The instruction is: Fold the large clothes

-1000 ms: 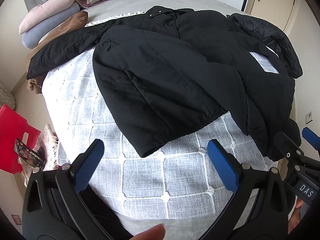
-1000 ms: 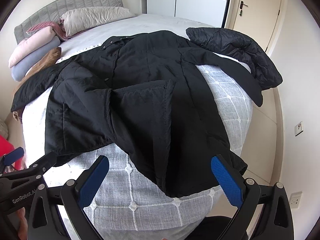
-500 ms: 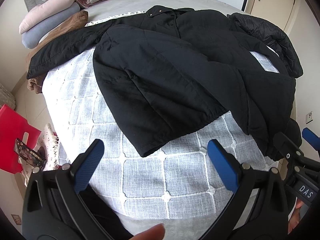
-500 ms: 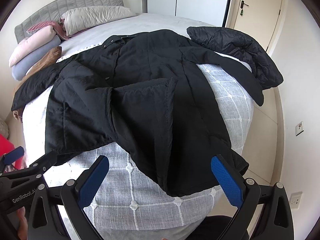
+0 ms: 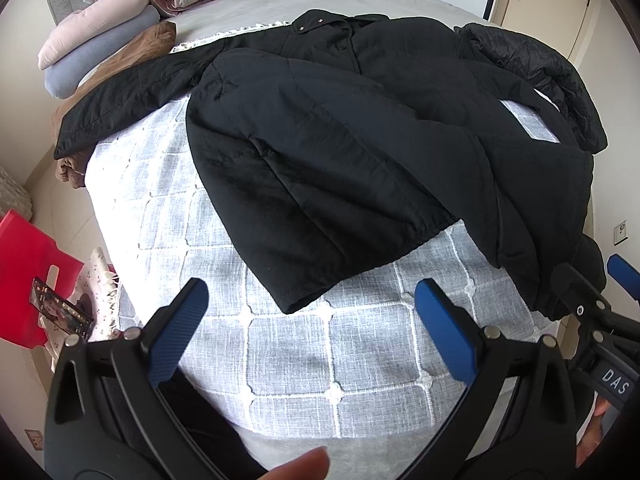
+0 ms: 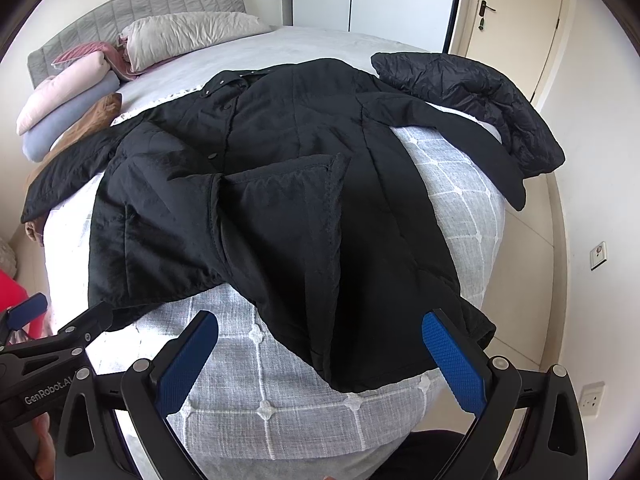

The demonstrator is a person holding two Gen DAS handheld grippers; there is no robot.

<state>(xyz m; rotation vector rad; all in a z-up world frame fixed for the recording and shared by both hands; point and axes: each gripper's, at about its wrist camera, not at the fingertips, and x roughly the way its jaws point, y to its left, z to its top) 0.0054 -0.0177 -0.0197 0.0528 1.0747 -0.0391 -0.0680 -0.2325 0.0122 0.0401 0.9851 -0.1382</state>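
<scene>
A large black coat (image 5: 340,152) lies spread front-up on a grey checked blanket (image 5: 320,352) on the bed, collar far, hem near; it also shows in the right wrist view (image 6: 280,208). Its sleeves stretch left (image 5: 128,104) and right (image 6: 460,136). The lower front flap is turned up in the right wrist view (image 6: 280,184). My left gripper (image 5: 312,328) is open and empty above the blanket near the hem's left corner. My right gripper (image 6: 320,364) is open and empty over the hem's right part. Each gripper shows at the edge of the other's view.
A black quilted jacket (image 6: 472,96) lies at the bed's far right corner. Folded pink, blue and brown bedding (image 5: 104,56) and pillows (image 6: 188,36) lie at the far left. A red stool (image 5: 28,272) stands on the floor at the left. A door (image 6: 516,28) is at the right.
</scene>
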